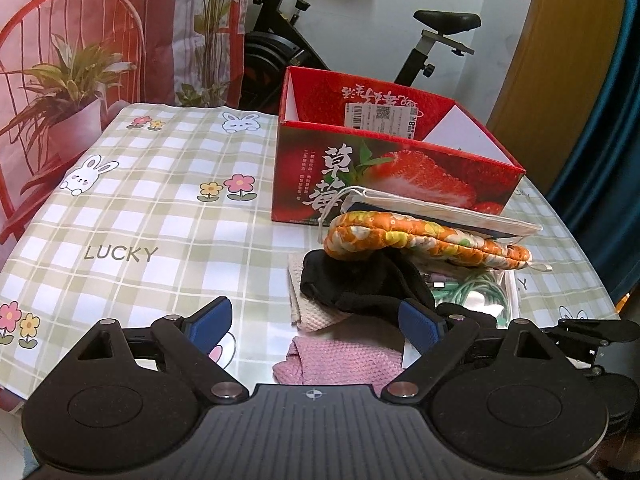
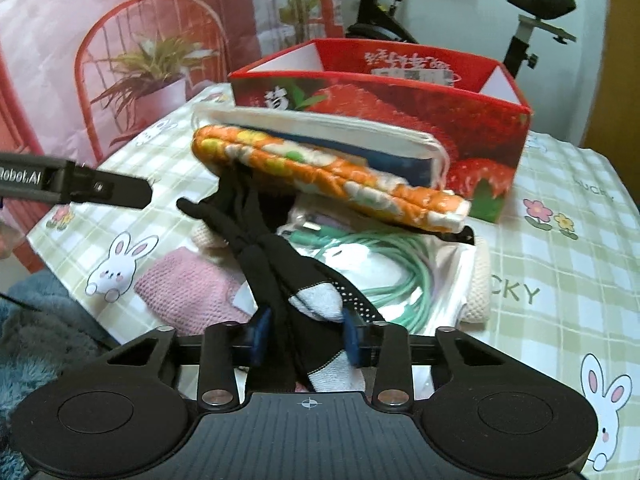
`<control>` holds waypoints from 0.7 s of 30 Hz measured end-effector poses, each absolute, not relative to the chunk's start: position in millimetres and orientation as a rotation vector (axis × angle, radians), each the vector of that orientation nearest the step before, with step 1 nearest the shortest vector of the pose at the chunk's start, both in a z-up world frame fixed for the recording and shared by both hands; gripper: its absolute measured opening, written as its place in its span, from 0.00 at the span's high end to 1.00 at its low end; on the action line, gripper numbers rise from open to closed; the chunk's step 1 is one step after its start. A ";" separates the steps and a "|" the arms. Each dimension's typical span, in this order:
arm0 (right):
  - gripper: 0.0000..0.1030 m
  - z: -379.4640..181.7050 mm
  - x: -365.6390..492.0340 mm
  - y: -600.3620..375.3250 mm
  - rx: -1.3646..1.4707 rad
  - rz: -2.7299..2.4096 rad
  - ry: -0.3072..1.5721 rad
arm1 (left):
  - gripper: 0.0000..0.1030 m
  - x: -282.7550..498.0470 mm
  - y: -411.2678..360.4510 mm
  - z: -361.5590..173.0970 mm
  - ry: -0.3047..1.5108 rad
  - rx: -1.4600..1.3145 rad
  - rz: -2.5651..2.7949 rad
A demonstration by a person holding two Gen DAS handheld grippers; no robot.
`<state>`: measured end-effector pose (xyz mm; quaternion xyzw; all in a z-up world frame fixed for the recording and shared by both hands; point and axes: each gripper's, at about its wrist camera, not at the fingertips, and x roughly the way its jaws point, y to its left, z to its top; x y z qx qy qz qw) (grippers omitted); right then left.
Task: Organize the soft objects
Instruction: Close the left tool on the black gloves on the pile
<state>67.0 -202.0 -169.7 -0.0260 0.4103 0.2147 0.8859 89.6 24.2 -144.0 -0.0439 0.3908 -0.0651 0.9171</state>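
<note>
Left wrist view: The left gripper is hanging with its jaws spread wide and nothing between the pads. It is hovering over the near edge of the pile, above the pink cloth and a beige cloth. The black sock is lying across the pile, under the orange mitt. A white pouch is sitting on the mitt and leaning against the red box, which is standing open-topped at the far right of the table. The table's left half is lying bare up to its edge. A green cable in a clear bag is lying right of the sock.

Right wrist view: The right gripper is standing narrowed, its blue pads pressing on the sock from both sides; the sock's white patch is sitting between them. The sock is trailing up under the mitt, which is overhanging the cable. The pouch is lying on top, the box just behind. Open cloth is showing right of the pile, to the table's right edge. The left gripper's finger is reaching in from the left edge.
</note>
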 end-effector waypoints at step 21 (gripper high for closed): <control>0.78 -175.3 81.1 -210.3 -0.061 0.401 0.760 | 0.24 100.0 25.1 -164.0 0.864 -0.138 -0.171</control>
